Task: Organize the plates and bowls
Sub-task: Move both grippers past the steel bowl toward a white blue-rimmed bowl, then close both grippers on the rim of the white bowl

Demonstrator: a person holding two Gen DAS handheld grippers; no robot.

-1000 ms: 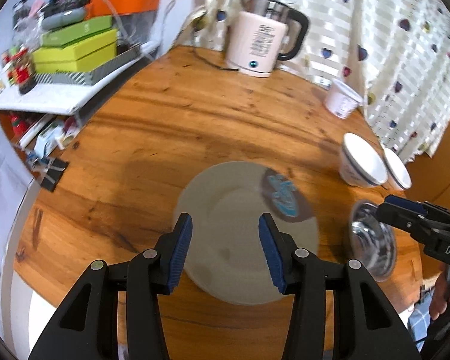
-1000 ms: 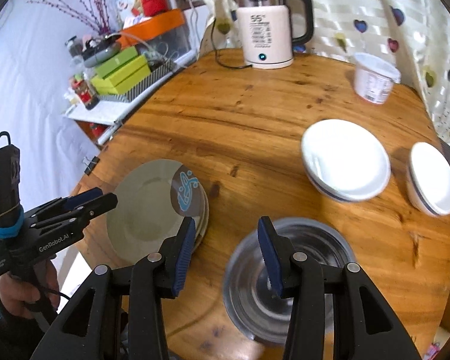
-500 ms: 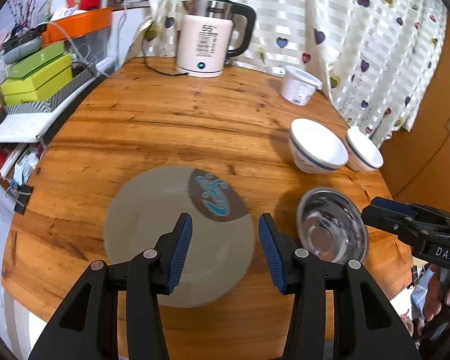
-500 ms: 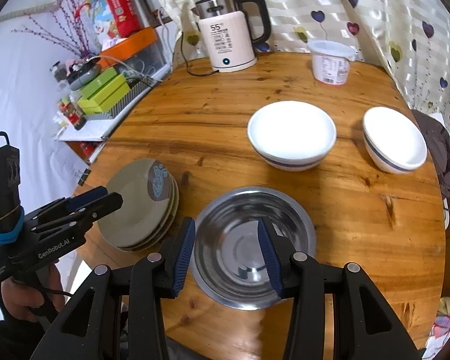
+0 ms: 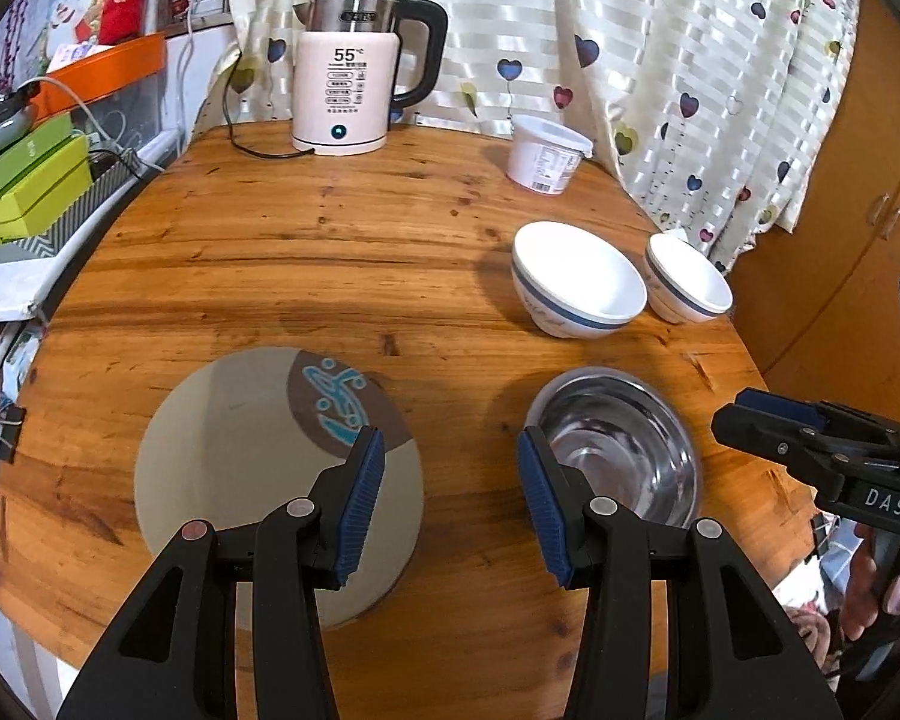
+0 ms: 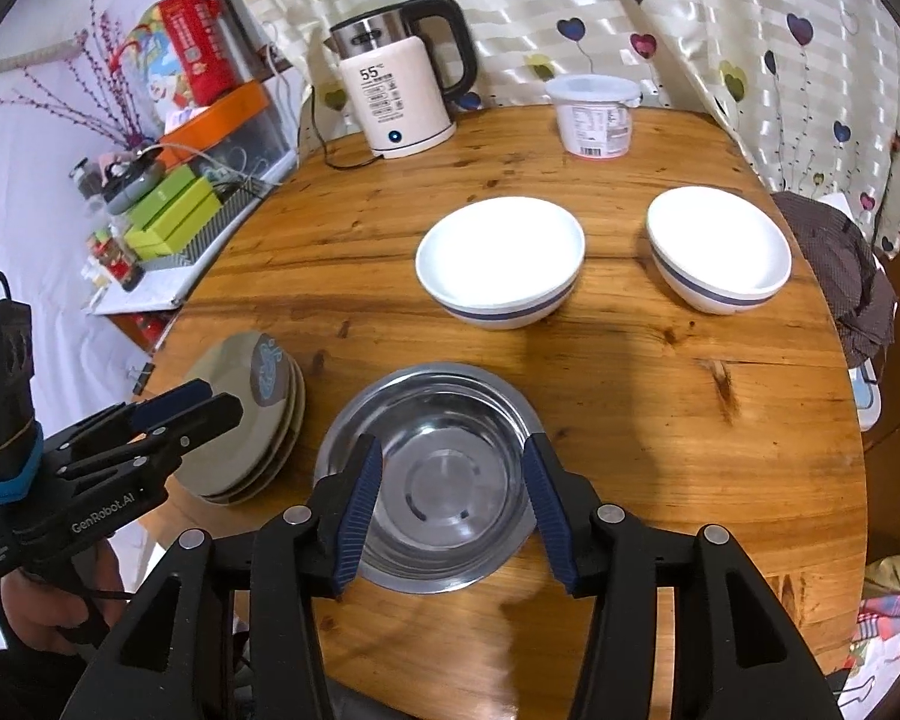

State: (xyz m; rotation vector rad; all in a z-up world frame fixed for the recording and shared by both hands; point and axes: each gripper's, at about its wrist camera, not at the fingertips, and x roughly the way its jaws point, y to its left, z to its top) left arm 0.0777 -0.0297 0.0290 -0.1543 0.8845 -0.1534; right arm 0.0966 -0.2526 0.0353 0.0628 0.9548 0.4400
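- At the far left, beside the table (image 5: 330, 252), we see a shelf with green boxes (image 5: 27, 180) and an orange tray (image 6: 222, 111).
- Our left gripper (image 5: 450, 498) hangs over the table's near edge, its jaws released with nothing between them.
- Beneath it on the left lies a stack of plates (image 6: 240, 420), the top one beige with a brown patch and a blue motif.
- A kettle (image 5: 354, 78) stands at the back, a white tub (image 5: 546, 156) to its right.
- The steel bowl (image 6: 432, 480) sits just right of the plates; our right gripper (image 6: 450, 504) hovers above it, its jaws opening and gripping nothing.
- Farther back and right, two white bowls stand apart: the bigger bowl (image 6: 501, 261) and the smaller bowl (image 6: 720, 258).
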